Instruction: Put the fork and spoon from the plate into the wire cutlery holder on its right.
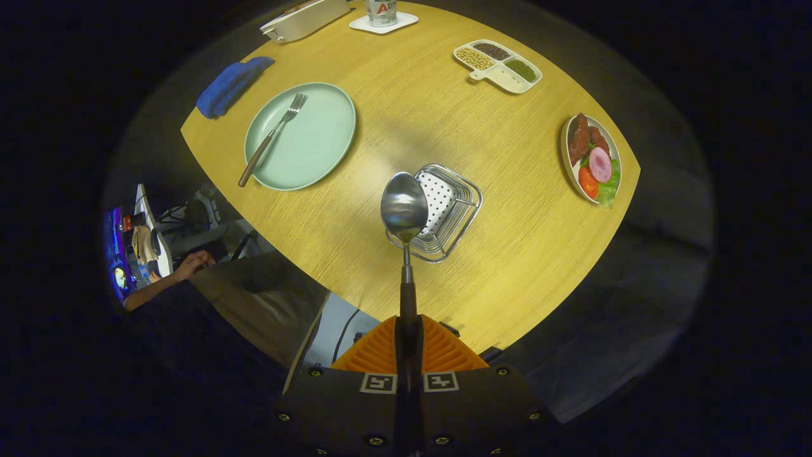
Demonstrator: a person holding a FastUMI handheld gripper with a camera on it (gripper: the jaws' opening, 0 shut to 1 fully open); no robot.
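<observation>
Hand-held gripper (pixel 409 330) clamped tight on the spoon (pixel 405 212) handle; spoon axis points straight ahead, bowl over the wire cutlery holder (pixel 453 216).

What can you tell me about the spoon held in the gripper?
The shiny metal spoon with a dark handle sticks straight forward from the gripper, whose two fingers are shut on its handle. Its oval bowl hangs in the air over the near edge of the silver wire cutlery holder, apparently not touching it.
</observation>
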